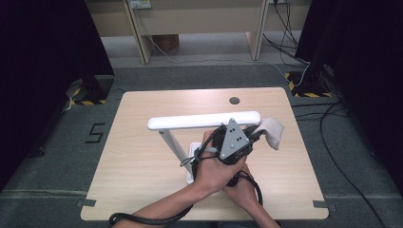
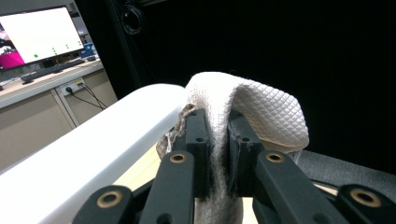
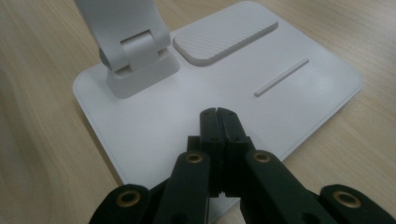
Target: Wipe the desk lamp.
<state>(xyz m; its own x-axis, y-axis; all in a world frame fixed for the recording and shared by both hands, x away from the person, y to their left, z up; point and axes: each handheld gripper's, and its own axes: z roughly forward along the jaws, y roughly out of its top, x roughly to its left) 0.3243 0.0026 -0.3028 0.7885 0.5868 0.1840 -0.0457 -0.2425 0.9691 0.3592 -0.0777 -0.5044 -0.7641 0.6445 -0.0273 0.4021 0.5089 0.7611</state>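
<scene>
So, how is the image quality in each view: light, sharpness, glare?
High view: even light, soft detail, dark sides. Left gripper view: cloth weave sharp, background black, lamp head and monitor overexposed. Right gripper view: lamp base evenly lit, jaws near the lens slightly blurred.

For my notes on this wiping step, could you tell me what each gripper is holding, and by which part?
The left gripper pinches a white cloth at a fold, beside the lamp head. The right gripper is shut, holding nothing, over the lamp base.
</scene>
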